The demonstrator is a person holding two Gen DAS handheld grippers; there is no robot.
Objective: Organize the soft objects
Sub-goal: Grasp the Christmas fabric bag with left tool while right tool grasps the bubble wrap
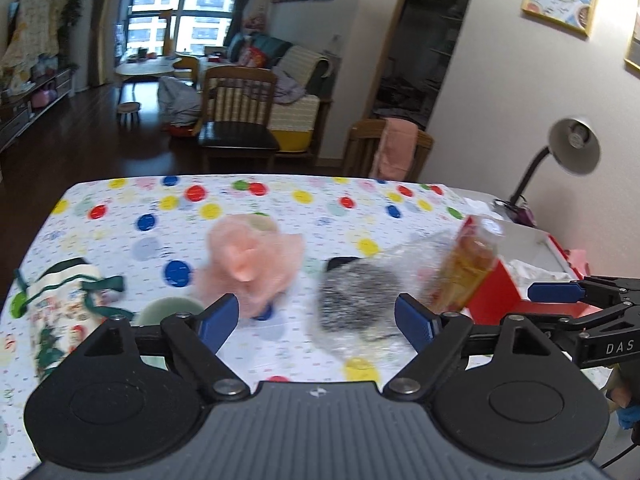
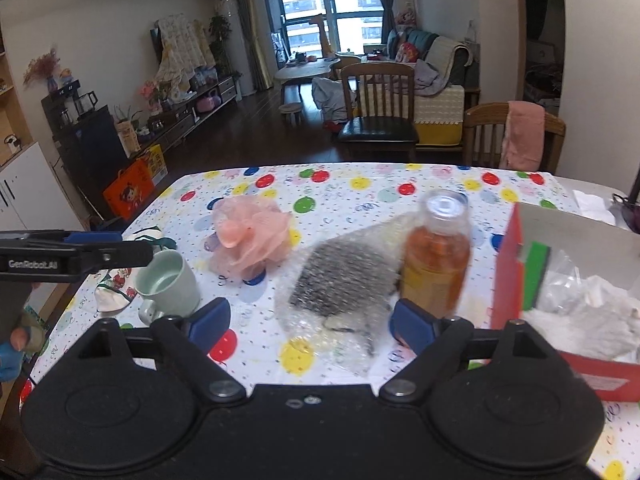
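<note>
A pink mesh bath pouf (image 1: pixel 248 264) (image 2: pixel 250 236) lies on the dotted tablecloth. Right of it is a sheet of bubble wrap (image 1: pixel 360 300) (image 2: pixel 340 280) over something dark. My left gripper (image 1: pixel 316 320) hovers open just short of both, nothing between its blue pads. My right gripper (image 2: pixel 310 324) is open too, facing the bubble wrap, with its right pad close to an orange drink bottle (image 2: pixel 436 256) (image 1: pixel 468 264). A red box (image 2: pixel 508 272) (image 1: pixel 496 292) at the right holds a white cloth (image 2: pixel 592 320), a green sponge (image 2: pixel 536 276) and clear plastic.
A pale green mug (image 2: pixel 168 284) stands front left, beside a printed drawstring pouch (image 1: pixel 60 304). A desk lamp (image 1: pixel 572 148) rises behind the box. Wooden chairs (image 2: pixel 380 100) stand beyond the table's far edge. A person's hand (image 2: pixel 24 336) shows at the left.
</note>
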